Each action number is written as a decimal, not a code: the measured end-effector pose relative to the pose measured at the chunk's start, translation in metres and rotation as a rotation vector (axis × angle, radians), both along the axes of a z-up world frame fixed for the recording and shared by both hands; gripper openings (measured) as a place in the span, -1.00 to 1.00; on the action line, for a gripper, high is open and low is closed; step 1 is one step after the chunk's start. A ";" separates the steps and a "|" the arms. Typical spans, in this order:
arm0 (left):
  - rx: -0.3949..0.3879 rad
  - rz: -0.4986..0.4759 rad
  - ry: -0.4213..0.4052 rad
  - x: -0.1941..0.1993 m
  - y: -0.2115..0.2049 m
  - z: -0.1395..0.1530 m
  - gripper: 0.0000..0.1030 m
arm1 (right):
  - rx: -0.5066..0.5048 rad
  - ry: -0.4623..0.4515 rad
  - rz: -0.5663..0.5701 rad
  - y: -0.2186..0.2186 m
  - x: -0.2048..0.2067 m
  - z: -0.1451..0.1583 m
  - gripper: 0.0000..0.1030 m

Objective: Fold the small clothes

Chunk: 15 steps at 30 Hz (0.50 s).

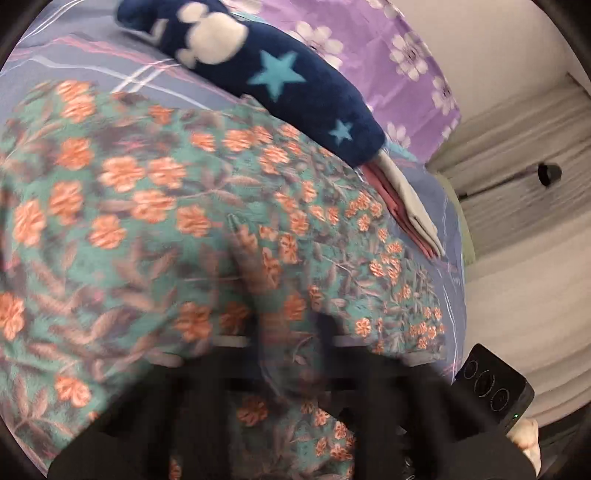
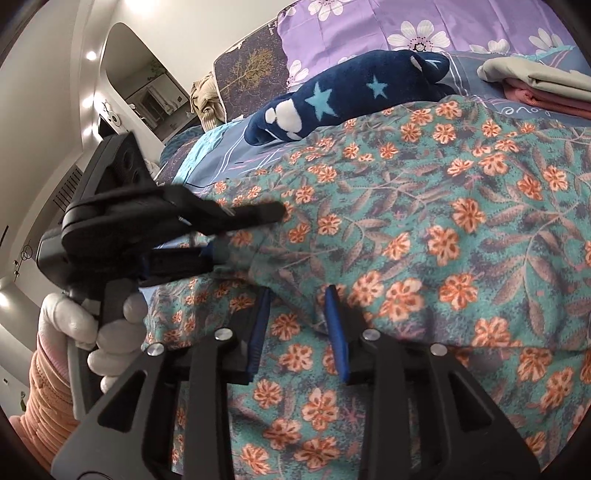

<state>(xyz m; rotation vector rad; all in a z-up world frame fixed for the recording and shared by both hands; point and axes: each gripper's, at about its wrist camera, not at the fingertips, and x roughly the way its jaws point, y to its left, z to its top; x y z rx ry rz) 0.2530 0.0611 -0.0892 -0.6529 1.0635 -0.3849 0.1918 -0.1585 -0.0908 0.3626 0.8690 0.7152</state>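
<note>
From my right wrist view, the teal floral garment (image 2: 424, 236) fills the middle and right of the frame, spread over the bed (image 2: 221, 155). My right gripper (image 2: 295, 325) sits at the bottom centre with its jaws parted, the blue pads (image 2: 334, 325) standing apart over the cloth with a low hump of fabric between them; they do not press on it, so I read that gripper as released. My left gripper (image 2: 273, 212) comes in from the left of the frame, carried by a hand in a white glove (image 2: 96, 332) with a peach sleeve (image 2: 48, 387) below it. Its jaws lie together at the garment's left edge, clenched, though I cannot tell whether any fabric is caught between the tips.

The left wrist view is badly blurred. There the same garment (image 1: 166, 221) covers the left and centre of the frame, and the left gripper (image 1: 295, 369) is only a dark smear at the bottom.

Beyond the garment, toward the top of both views, lies a navy fleece piece with stars (image 2: 351, 103). A folded stack of pink and grey cloth (image 2: 546, 88) rests at the upper right of the right wrist view, and a purple flowered pillow (image 2: 369, 29) lies behind.
</note>
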 end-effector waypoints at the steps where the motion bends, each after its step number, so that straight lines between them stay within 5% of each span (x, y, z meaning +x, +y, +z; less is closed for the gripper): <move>1: -0.003 -0.011 -0.013 0.002 -0.003 0.005 -0.96 | 0.022 -0.019 0.001 -0.002 -0.002 0.002 -0.34; 5: 0.060 -0.057 -0.160 0.002 -0.017 0.057 -0.96 | 0.101 -0.133 0.010 -0.014 -0.016 0.018 -0.34; 8: 0.108 -0.083 -0.278 -0.002 -0.023 0.102 -0.95 | 0.060 -0.143 0.000 -0.010 -0.018 0.019 -0.35; 10: 0.146 -0.091 -0.344 -0.007 -0.022 0.126 -0.95 | 0.009 -0.082 -0.088 -0.015 -0.010 0.011 -0.09; 12: 0.182 -0.081 -0.378 -0.010 -0.017 0.138 -0.95 | 0.020 0.000 -0.189 -0.029 0.000 0.001 -0.05; 15: 0.241 -0.048 -0.383 -0.019 0.009 0.137 -0.95 | 0.129 0.145 -0.304 -0.060 0.014 -0.018 -0.41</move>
